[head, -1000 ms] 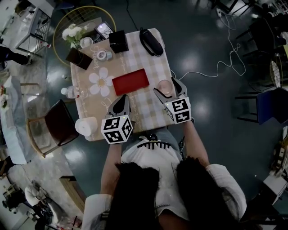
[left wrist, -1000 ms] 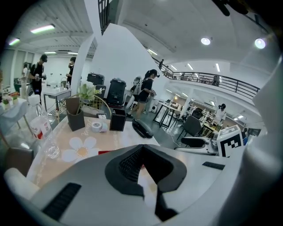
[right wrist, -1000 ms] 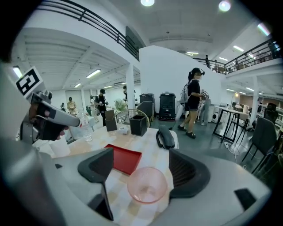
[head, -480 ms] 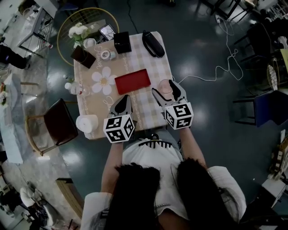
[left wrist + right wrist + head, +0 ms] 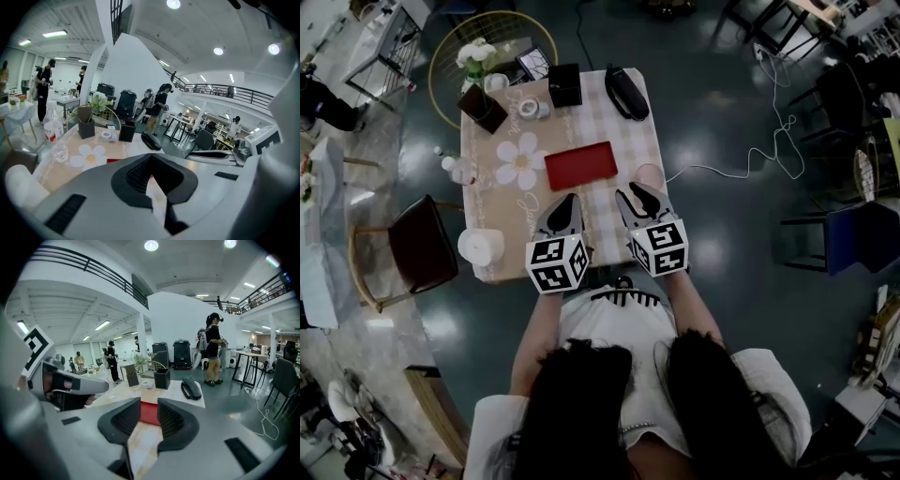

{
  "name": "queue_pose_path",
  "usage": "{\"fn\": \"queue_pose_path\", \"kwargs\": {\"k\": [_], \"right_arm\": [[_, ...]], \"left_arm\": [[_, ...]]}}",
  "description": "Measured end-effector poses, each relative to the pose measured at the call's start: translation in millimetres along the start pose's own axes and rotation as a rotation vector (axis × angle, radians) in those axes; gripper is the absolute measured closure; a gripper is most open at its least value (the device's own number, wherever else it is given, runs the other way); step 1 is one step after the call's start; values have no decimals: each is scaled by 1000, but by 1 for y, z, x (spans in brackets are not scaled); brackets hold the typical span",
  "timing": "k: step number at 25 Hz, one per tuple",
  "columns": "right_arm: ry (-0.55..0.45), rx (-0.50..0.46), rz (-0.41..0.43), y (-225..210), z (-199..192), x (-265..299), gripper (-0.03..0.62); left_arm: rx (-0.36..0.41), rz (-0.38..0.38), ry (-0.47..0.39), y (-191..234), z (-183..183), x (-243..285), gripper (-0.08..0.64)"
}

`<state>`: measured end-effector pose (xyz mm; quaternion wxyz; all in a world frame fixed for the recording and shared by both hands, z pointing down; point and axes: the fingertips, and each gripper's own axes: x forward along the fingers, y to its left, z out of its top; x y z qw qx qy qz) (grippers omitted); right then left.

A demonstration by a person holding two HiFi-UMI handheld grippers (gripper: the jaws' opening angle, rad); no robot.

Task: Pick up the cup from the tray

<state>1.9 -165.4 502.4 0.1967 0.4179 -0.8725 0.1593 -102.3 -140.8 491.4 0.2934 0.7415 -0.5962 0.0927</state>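
Observation:
The pink cup point(image 5: 649, 174) stands on the table point(image 5: 600, 131) at its right edge, off the red tray point(image 5: 579, 166), which holds nothing. My right gripper point(image 5: 639, 196) hovers just short of the cup, on the near side. Its jaws have just been closing and stand a little apart with nothing between them. In the right gripper view the tray point(image 5: 149, 412) shows through the gap of the right gripper point(image 5: 149, 401); the cup does not show there. My left gripper point(image 5: 567, 202) is shut and empty near the table's front edge, and its tips meet in the left gripper view point(image 5: 151, 157).
At the table's far end are a black phone point(image 5: 626, 92), a black box point(image 5: 564, 84), a tape roll point(image 5: 530, 108), a dark holder point(image 5: 483, 108) and flowers point(image 5: 478, 54). A white roll point(image 5: 480, 246) sits at the front left corner, a chair point(image 5: 427, 253) beside it. A cable point(image 5: 741, 159) lies on the floor.
The right gripper has drawn back toward the person, off the cup that stood between its wide jaws; the jaws are now narrow. The cup stays on the table. The left gripper barely moved.

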Motion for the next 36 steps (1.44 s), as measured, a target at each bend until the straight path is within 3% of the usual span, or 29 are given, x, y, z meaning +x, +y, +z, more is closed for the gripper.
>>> {"fn": "queue_pose_path", "kwargs": {"k": [6, 22, 36], "right_arm": [[4, 0, 1, 6, 2, -1, 583], [58, -65, 37, 26, -16, 1, 584], [67, -71, 25, 20, -23, -3, 584]], "left_arm": [[-7, -15, 12, -5, -5, -2, 552], [32, -10, 18, -6, -12, -7, 552], [20, -16, 30, -7, -21, -5, 552]]}}
